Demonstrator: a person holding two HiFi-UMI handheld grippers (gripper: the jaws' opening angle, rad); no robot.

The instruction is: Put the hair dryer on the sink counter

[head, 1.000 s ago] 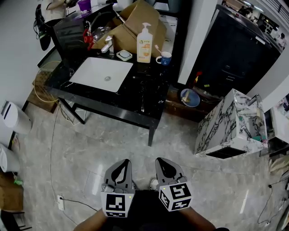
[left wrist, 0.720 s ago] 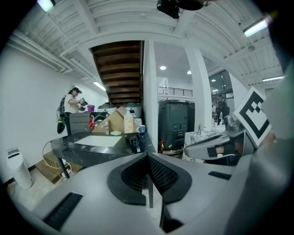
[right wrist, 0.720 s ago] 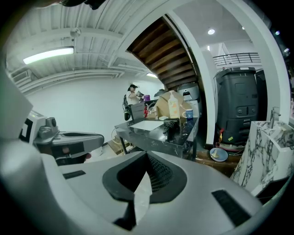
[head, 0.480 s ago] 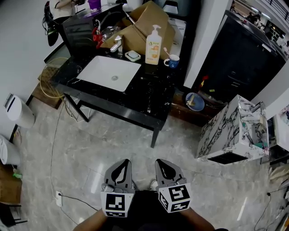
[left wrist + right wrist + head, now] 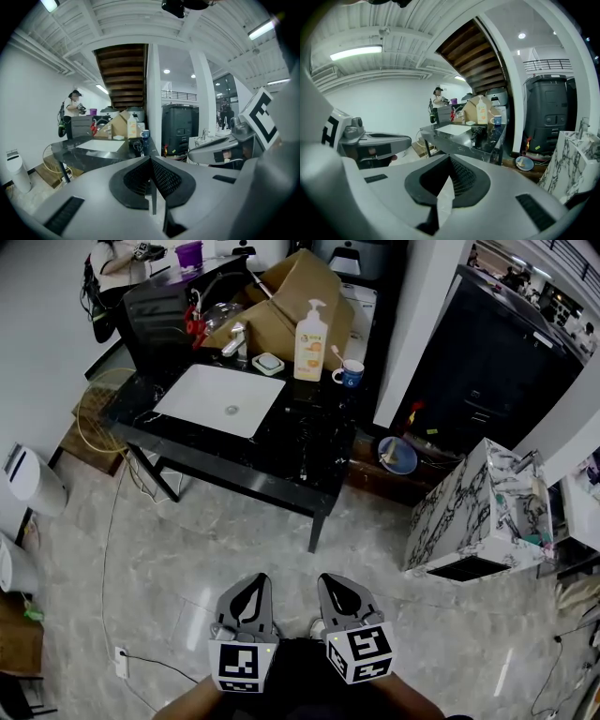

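The black marble sink counter [image 5: 202, 448] with a white basin [image 5: 221, 399] stands ahead of me across the floor. A dark hair dryer [image 5: 480, 133] with a coiled cord lies on the counter's right part, and it also shows in the left gripper view as the hair dryer [image 5: 136, 146]. In the head view it barely stands out from the black top. My left gripper [image 5: 251, 583] and right gripper [image 5: 336, 581] hang side by side low in front of my body, far from the counter. Both are shut with nothing between the jaws.
A soap bottle [image 5: 309, 329], a blue mug [image 5: 348, 373], a faucet [image 5: 232, 339] and a cardboard box [image 5: 291, 287] sit at the counter's back. A marble-patterned cabinet [image 5: 487, 507] stands to the right, a white bin [image 5: 33, 484] to the left. A person [image 5: 117, 261] is beyond the counter.
The head view has swung a little, so the counter sits slightly differently in the frame. Both grippers stay shut and low in the same place.
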